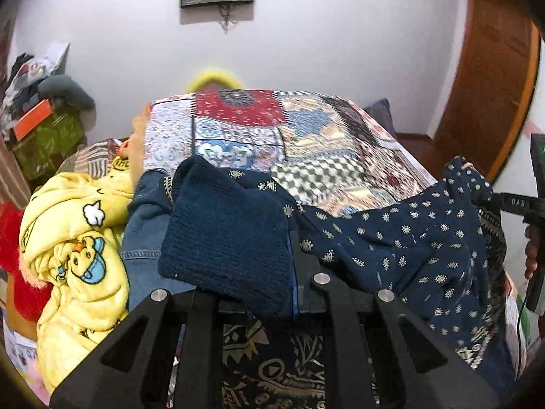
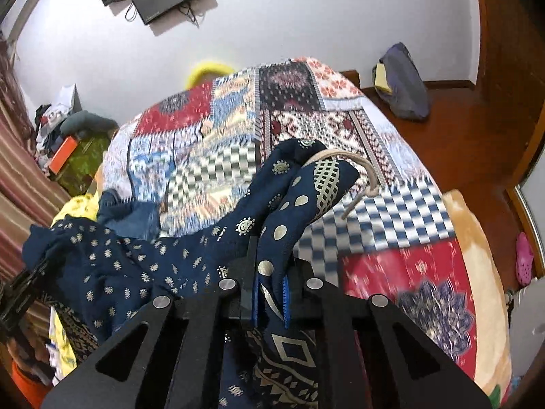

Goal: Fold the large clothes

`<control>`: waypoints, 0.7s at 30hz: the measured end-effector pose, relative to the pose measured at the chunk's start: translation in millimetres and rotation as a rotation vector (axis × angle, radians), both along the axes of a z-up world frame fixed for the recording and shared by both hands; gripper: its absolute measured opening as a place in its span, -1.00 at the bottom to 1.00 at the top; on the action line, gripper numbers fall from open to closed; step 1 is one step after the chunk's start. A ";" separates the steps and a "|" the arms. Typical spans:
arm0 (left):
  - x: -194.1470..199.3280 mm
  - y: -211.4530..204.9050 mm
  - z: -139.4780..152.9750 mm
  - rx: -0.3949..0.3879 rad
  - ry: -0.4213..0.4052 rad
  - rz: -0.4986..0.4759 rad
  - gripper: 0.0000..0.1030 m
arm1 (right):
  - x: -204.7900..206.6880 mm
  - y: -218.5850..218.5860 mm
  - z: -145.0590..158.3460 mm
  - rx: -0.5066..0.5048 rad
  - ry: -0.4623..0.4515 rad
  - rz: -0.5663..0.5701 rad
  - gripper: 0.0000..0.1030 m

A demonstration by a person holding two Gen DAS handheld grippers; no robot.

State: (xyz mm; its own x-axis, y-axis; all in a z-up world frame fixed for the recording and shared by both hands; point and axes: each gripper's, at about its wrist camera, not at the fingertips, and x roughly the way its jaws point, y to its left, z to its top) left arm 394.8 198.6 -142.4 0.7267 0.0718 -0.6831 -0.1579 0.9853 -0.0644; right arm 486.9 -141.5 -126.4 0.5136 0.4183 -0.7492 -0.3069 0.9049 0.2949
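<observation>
The right gripper (image 2: 269,289) has its fingers (image 2: 247,293) closed on a bunched edge of the navy printed garment (image 2: 136,266), the cloth pinched between the blue pads and spilling up past the tips in a fold with a pale cord loop (image 2: 361,167) hanging from it. The left gripper (image 1: 259,272) is harder to read: a dark blue knitted piece (image 1: 224,235) lies over its fingers and hides the gap, so it probably has cloth in it, but I cannot tell how far it is shut.

The step in hand looks like lifting and spreading the garment between the two grips. To do it well, the hands should draw apart evenly until the span of cloth between them goes flat, keep both held edges level, and bring the cloth clear of the heap before lowering it.

From the fingers outward, the garment sags between the two grippers above the near edge of the bed (image 2: 391,225). At the near left corner a yellow fleece (image 1: 75,245) and a denim piece (image 1: 143,238) are piled just beside it. The middle and far end of the patchwork cover lie open for laying the cloth down.
</observation>
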 end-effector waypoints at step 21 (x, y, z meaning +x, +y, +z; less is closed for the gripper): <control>46.3 80.9 -151.7 -0.194 0.225 0.086 -0.53 | 50.9 -0.3 -91.3 -0.093 0.086 -0.042 -0.36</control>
State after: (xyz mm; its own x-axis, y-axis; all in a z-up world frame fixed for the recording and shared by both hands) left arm 441.1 279.5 -294.1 0.5528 -0.0215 -0.8330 -0.2715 0.9405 -0.2044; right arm 537.8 -141.8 -217.7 0.4613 0.3245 -0.8258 -0.2454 0.9411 0.2327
